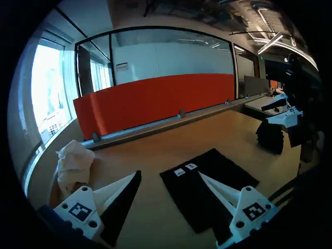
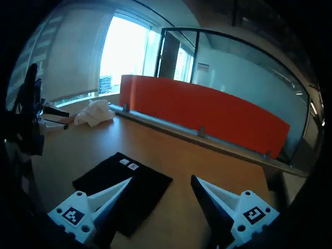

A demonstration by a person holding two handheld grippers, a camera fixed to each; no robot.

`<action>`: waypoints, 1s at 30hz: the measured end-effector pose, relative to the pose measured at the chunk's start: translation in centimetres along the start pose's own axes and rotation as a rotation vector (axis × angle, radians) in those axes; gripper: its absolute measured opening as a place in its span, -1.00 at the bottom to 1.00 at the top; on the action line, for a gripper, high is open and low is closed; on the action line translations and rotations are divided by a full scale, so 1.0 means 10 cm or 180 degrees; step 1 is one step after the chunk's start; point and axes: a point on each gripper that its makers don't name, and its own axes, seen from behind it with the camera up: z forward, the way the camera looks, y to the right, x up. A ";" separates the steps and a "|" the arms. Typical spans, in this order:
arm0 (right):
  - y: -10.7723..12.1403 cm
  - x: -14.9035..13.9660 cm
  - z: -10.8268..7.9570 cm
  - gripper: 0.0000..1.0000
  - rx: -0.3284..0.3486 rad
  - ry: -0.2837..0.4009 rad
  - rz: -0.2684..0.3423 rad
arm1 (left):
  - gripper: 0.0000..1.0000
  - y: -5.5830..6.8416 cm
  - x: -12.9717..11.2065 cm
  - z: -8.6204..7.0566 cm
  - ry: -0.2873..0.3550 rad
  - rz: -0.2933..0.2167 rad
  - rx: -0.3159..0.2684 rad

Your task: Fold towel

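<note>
Matte black towel (image 1: pixel 220 166), a flat rectangle with two small white tags, on smooth wooden table (image 1: pixel 166 145). Just before it, left gripper (image 1: pixel 170 173), pointed white fingers spread wide, empty. Right gripper (image 2: pixel 162 178) equally wide. Crumpled white cloth (image 1: pixel 74 164) beside orange divider (image 1: pixel 157 99).

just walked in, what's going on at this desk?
A person holds the left gripper and the right gripper, both white two-finger tools, above a wooden table. Both are open and empty. A flat black towel with two white tags lies there, untouched. A crumpled white cloth sits near the orange divider panel.
</note>
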 end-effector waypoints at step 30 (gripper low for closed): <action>-0.75 -1.69 0.41 0.97 0.0478 -0.0899 -0.0090 | 0.83 0.58 -1.67 0.33 -0.1040 0.0156 -0.0463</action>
